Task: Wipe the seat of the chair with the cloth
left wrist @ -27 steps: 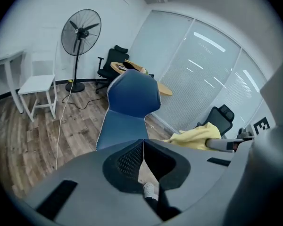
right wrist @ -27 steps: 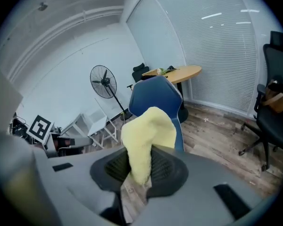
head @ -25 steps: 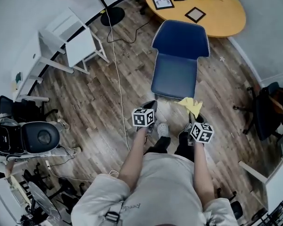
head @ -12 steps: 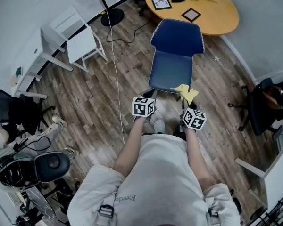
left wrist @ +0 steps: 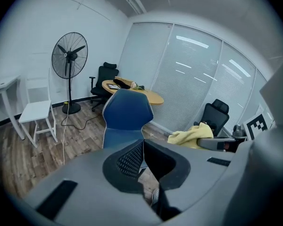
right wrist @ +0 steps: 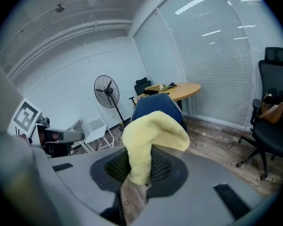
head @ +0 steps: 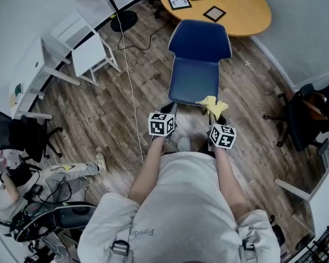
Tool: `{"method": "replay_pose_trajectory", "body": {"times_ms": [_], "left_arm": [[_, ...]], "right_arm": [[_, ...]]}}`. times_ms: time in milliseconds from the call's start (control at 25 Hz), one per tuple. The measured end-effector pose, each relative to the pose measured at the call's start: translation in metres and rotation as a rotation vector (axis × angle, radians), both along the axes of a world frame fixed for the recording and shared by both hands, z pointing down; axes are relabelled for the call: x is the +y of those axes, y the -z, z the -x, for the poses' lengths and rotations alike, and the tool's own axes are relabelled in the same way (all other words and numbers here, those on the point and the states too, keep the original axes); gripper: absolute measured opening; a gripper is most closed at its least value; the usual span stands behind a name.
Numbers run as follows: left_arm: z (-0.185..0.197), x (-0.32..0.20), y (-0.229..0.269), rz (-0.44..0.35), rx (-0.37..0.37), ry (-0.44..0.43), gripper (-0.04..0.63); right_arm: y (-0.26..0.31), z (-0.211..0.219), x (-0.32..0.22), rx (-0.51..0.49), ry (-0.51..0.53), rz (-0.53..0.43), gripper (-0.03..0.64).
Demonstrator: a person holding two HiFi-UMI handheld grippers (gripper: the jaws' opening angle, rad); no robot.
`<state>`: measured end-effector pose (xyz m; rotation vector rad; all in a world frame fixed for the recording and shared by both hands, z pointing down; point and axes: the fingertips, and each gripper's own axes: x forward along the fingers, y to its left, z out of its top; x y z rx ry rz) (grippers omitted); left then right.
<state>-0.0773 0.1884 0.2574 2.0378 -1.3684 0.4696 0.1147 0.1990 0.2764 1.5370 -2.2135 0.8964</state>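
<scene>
My right gripper (right wrist: 140,172) is clenched on the yellow cloth (right wrist: 153,131). One fold is pinched between the ribbed pads, and the rest bulges up over the jaw tips and flops forward. My left gripper (left wrist: 142,160) is closed on nothing, its two pads pressed together at the tips.

From the head view I hold both grippers side by side just in front of my body, at the near edge of the blue chair (head: 197,59). The cloth pokes out ahead of my right jaws and overlaps the front right corner of the seat (head: 193,86). I cannot tell whether it touches the cushion or hangs just above it. My left gripper sits just off the front left corner, beside the seat and not over it.

So the seat lies ahead of my right jaws and a little to the left. Its long axis runs straight away from me, toward the backrest (head: 200,36) and the round wooden table (head: 238,15) beyond. The right hand is the nearer one, and the one with the cloth.

I judge that wiping has not begun, since the cloth is bunched rather than spread flat. The coming move likely calls for lowering the right jaws until the cloth presses on the cushion, then stroking along that front-to-back line.
</scene>
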Motion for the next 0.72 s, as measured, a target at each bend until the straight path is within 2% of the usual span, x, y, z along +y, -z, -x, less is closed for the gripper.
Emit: {"method": "replay_pose_trajectory", "body": {"times_ms": [720], "left_arm": [[-0.0069,-0.0019,-0.0080,0.009,0.021,0.016,0.028]], "right_arm": [[0.0044,-0.0076,0.0027,0.036,0.026,-0.039,0.081]]}}
